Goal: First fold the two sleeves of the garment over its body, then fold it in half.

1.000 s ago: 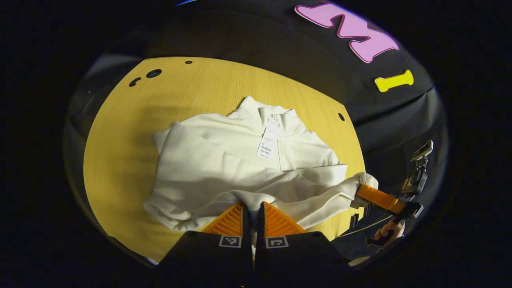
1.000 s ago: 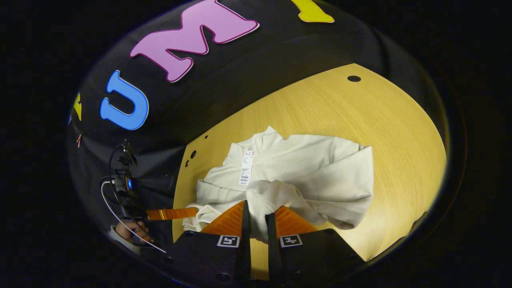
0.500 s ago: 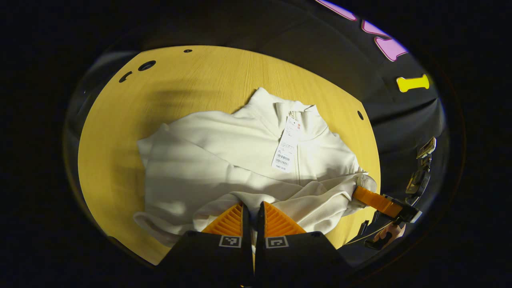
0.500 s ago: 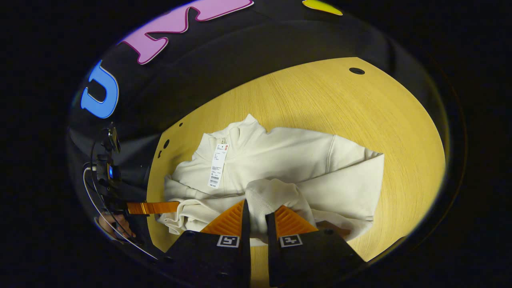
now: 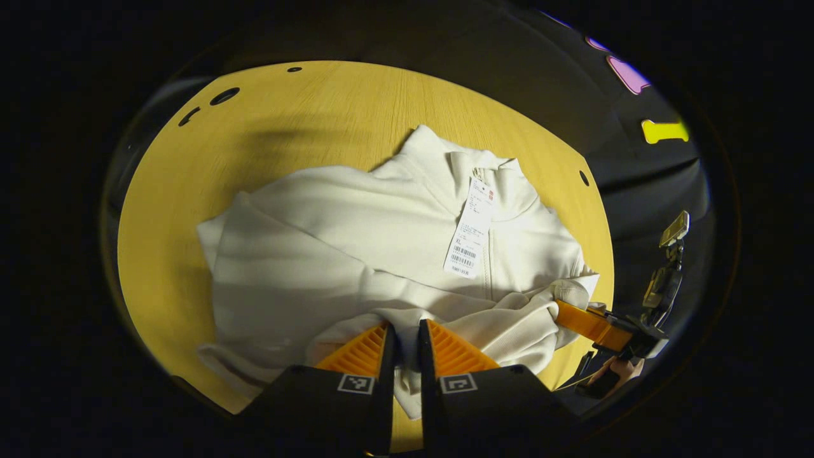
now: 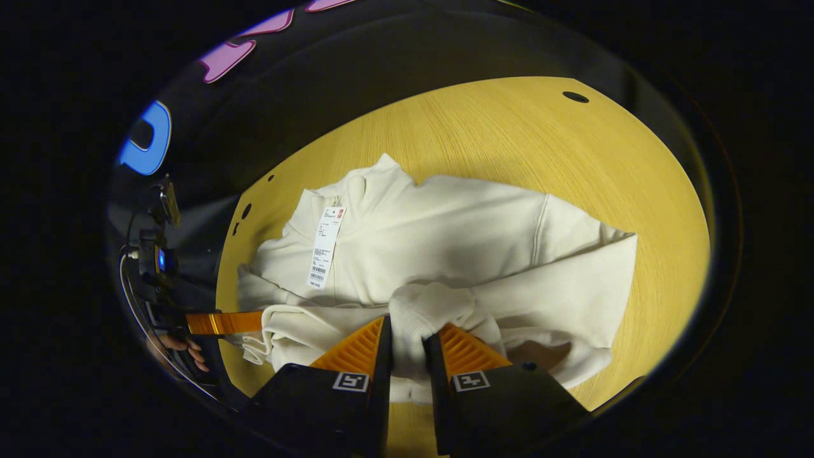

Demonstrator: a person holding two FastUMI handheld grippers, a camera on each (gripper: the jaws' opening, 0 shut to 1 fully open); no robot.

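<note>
- One cream zip-neck sweatshirt [image 5: 356, 254] lies front-up on the tabletop [image 5: 280, 121], collar toward the far edge; both sleeves are already crossed over its body, and its near hem is lifted.
- One paper hang tag [image 5: 469, 232] hangs from the collar and rests on the chest.
- Left claw [image 5: 404, 356]: fingers nearly together, pinching a fold of the hem; in the right gripper view it enters from the side, at the garment's corner [image 6: 224, 322].
- Right claw [image 6: 407, 350]: fingers close together, clamped on a bunched wad of hem fabric; in the left gripper view it shows at the opposite corner [image 5: 575, 317].
- Count: two claws, one garment, one tag, one tabletop.
- Risk, as a judgement: carrying the hem forward unevenly could skew the half-fold; the bunched right-hand grip may slip or drag a folded sleeve out of place; the tag could be trapped and creased.
</note>
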